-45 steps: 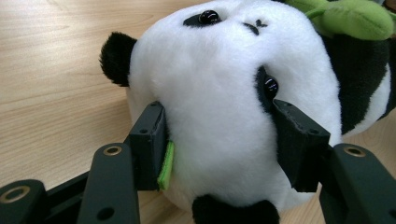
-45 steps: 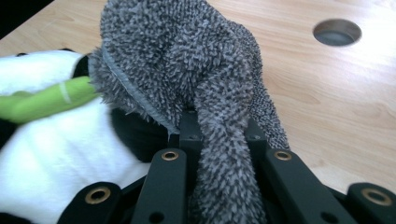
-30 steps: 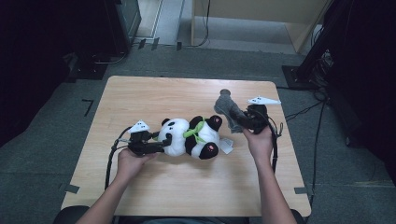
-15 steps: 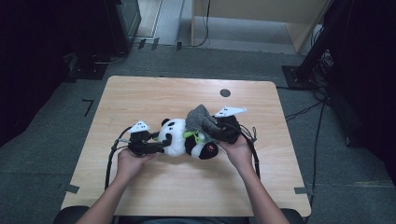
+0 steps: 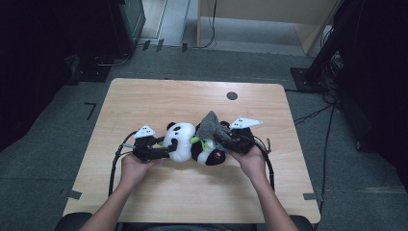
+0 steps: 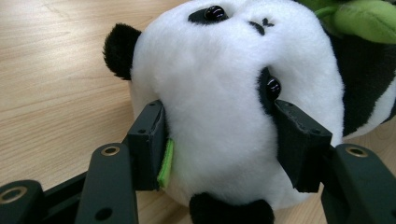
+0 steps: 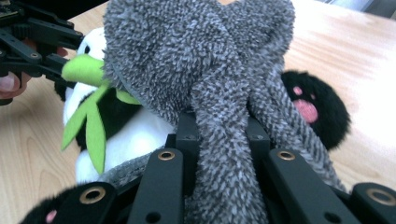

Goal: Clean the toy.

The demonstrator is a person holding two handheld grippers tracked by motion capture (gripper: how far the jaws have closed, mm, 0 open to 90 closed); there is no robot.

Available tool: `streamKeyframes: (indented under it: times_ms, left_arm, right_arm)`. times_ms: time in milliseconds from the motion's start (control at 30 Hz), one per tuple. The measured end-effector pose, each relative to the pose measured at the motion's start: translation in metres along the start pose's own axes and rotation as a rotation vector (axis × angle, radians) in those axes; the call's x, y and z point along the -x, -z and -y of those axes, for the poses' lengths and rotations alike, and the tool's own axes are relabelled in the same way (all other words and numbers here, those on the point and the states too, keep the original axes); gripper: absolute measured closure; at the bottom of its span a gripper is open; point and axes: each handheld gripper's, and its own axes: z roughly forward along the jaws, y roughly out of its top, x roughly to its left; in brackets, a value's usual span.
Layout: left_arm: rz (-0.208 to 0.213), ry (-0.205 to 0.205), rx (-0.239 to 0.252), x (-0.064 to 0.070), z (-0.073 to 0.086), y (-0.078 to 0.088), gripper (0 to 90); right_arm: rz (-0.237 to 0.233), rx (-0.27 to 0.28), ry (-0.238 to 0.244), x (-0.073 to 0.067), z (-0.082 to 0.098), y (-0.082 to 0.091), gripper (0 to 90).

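Observation:
A plush panda lies on its back on the wooden table, head to the left. My left gripper is shut on the panda's white head, one pad on each side. My right gripper is shut on a grey fuzzy cloth, bunched between its jaws and hanging over the panda's belly. In the right gripper view the grey cloth covers most of the panda's body, with green felt leaves beside it and a black foot with pink pads behind.
A small dark round hole sits near the table's far edge. Cables trail from both grippers across the table. Dark equipment and a wooden cabinet stand on the floor beyond the table.
My right gripper has carried the grey cloth leftward and down from the right of the panda onto its body. The left gripper has stayed on the panda's head.

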Motion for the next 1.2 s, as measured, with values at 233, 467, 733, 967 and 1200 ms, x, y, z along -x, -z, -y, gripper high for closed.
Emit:
streamKeyframes:
  times_ms: [233,467,733,967,1200]
  left_arm:
    - [0.003,0.008,0.001,-0.001,0.000,0.000,41.3]
    - [0.010,0.018,-0.005,-0.002,0.000,0.000,41.2]
    - [0.020,0.025,-0.011,-0.003,-0.001,0.000,41.1]
    - [0.016,0.016,-0.028,-0.002,-0.004,0.000,41.0]
    - [0.024,0.026,-0.034,-0.004,-0.005,0.000,41.0]
  right_arm:
    - [-0.031,-0.024,-0.052,0.008,0.003,0.002,76.5]
    - [-0.029,-0.020,-0.056,0.014,0.011,0.006,76.5]
    - [-0.041,-0.046,-0.087,0.021,0.019,0.010,76.6]
    - [-0.064,-0.084,-0.156,0.030,0.026,0.012,76.5]
    - [-0.029,-0.143,-0.221,0.036,0.038,0.010,76.4]
